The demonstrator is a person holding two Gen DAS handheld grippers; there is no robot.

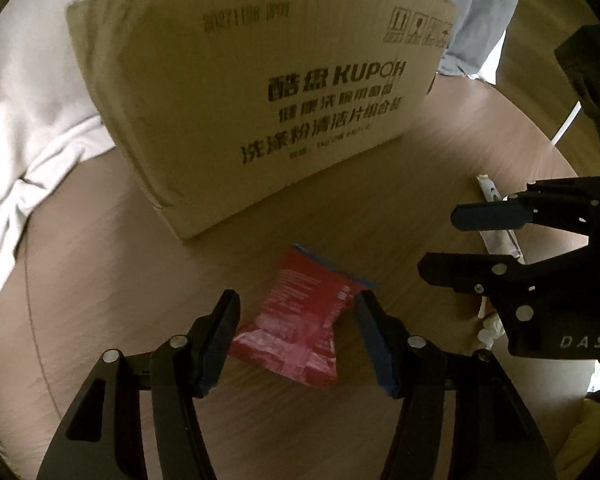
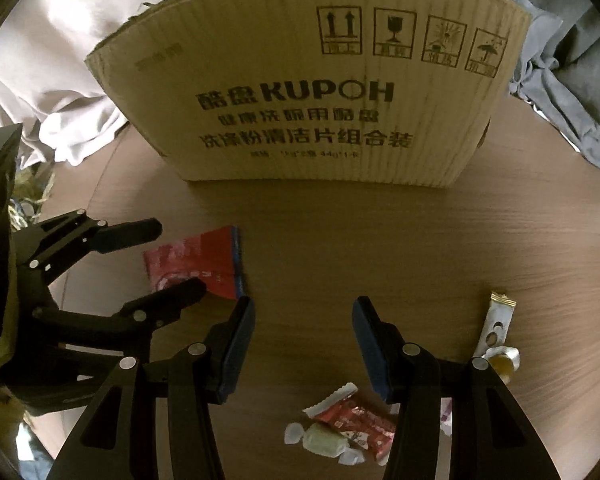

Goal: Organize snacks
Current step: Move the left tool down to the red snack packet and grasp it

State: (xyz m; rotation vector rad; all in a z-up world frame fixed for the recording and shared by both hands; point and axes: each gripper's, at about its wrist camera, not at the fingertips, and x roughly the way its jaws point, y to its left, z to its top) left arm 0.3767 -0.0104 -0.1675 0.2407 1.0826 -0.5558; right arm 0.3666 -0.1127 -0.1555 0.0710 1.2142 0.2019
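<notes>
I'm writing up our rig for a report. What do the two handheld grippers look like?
Both the left gripper and right gripper are matte black linkage frames with silver round rivets and flat dark blue finger pads. White letters "DAS" mark the right gripper's body. No cables or sleeves are visible.

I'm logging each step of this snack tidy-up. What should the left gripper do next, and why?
Probably close the left gripper on the red snack packet: its open fingers already flank the packet, which lies flat on the table before the cardboard box.

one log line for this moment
left gripper: open, around red snack packet | right gripper: open, empty | cardboard box: behind
</notes>
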